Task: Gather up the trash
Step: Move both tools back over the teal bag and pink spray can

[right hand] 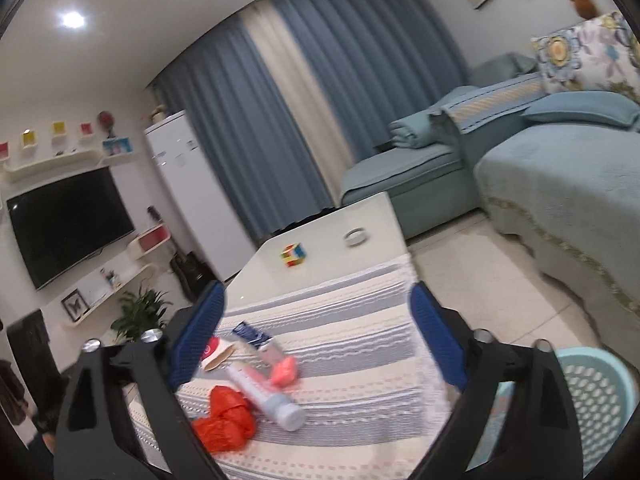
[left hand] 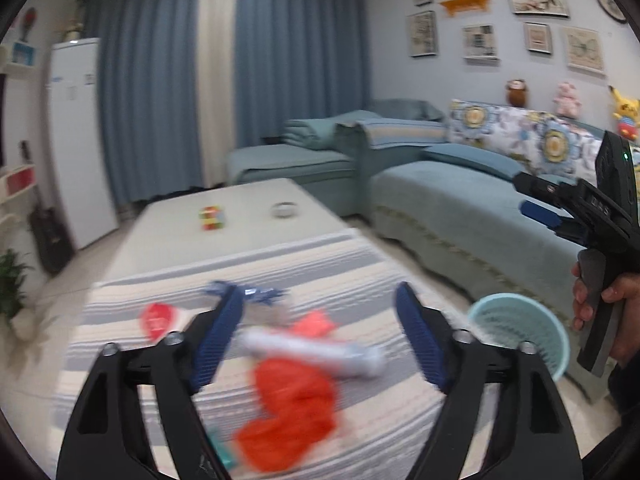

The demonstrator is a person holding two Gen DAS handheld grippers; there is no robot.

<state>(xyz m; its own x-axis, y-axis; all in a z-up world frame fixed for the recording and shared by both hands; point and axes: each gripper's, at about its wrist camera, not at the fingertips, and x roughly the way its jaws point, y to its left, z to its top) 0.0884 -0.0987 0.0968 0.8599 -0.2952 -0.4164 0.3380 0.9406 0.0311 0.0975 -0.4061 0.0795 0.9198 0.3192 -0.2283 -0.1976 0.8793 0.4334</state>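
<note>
Both wrist views look forward and down over the striped grey-and-cream cloth [left hand: 320,272] [right hand: 360,320] on the white table [left hand: 240,216] [right hand: 320,240]. The left view sits close above the litter; the right view hangs further back and right, tilted. Both share the blue curtains [left hand: 160,100] [right hand: 340,80] and teal sofa [left hand: 440,200] [right hand: 540,180].

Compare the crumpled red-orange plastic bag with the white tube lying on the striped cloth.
The crumpled red-orange plastic bag is bunched and shapeless; the white tube is long, straight and rigid-looking. The bag is vivid red-orange, the tube pale with a grey cap. Both lie on the striped cloth, ungrasped.
</note>
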